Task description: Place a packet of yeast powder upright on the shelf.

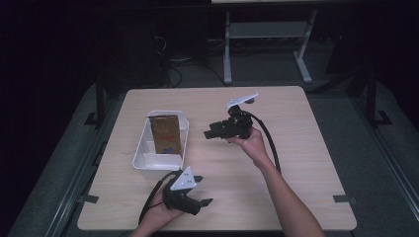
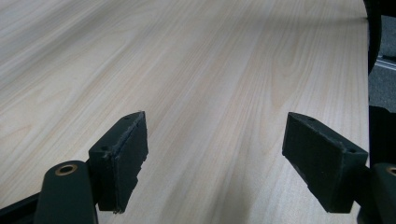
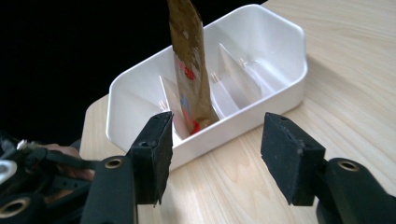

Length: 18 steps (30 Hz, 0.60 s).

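Left gripper (image 1: pixel 201 190) sits low by the table's near edge, jaws spread wide, nothing between them, held by the left hand (image 1: pixel 160 210). Right gripper (image 1: pixel 211 132) over mid-table, pointing toward the left edge, jaws apart and empty, right forearm stretched from the near edge.

high view looks down from above – right gripper view faces the white bin (image 3: pixel 280 88) closely, sharing it.

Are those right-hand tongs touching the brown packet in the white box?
Apart. In the right gripper view the right tongs stand open over bare table, short of the white box; the brown packet stands inside it.
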{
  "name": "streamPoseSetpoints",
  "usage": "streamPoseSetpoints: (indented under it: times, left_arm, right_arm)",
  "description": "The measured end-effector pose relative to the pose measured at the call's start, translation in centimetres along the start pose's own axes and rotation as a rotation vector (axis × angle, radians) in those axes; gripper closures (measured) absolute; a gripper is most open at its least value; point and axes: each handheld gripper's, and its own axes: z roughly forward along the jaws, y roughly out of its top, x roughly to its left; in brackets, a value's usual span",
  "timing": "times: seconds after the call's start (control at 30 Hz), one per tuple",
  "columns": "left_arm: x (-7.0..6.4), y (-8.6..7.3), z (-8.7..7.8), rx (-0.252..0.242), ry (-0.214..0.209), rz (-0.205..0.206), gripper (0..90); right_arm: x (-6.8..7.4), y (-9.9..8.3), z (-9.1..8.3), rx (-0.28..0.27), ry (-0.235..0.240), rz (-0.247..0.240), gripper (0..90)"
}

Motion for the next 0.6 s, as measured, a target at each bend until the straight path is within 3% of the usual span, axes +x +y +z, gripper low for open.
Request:
streamPoseSetpoints:
  times: [0.2, 0.6]
  left_arm:
    - [0.0, 0.0, 0.0, 0.0, 0.002, -0.004, 21.9]
    - [0.1, 0.0, 0.0, -0.008, 0.005, -0.013, 21.6]
  right_arm:
    - [-0.2, -1.3, -1.6, 0.002, -0.013, 0.026, 39.5]
    - [-0.2, -3.2, -3.9, -0.016, -0.036, 0.032, 38.5]
